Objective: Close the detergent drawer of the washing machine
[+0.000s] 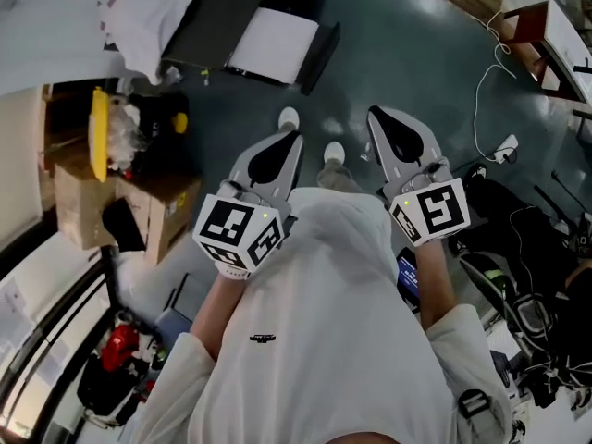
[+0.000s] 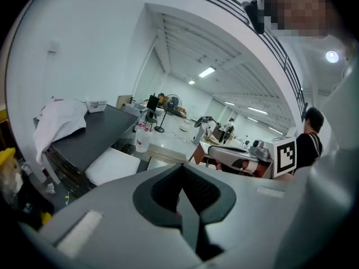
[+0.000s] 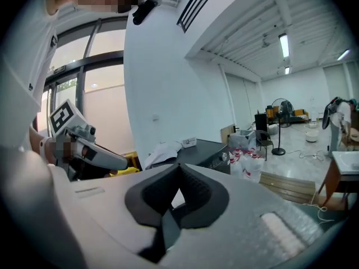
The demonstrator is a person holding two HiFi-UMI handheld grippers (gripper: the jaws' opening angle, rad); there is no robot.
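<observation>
In the head view both grippers are held up in front of the person's white shirt, pointing away over the floor. The left gripper (image 1: 291,137) and the right gripper (image 1: 375,114) both have their jaws shut together with nothing between them. A dark-topped machine (image 1: 231,7) with a white panel (image 1: 273,44) stands ahead, well beyond both grippers. It appears in the left gripper view (image 2: 95,136) and the right gripper view (image 3: 216,150). I cannot make out any detergent drawer. The left gripper (image 2: 182,168) and right gripper (image 3: 178,170) jaws meet at their tips.
A white cloth (image 1: 148,17) lies on the machine's top. Cardboard boxes (image 1: 111,202) with a yellow item (image 1: 99,132) stand at left. Cables (image 1: 486,91) and dark bags (image 1: 518,229) lie on the floor at right. A wooden frame (image 1: 532,26) is far right.
</observation>
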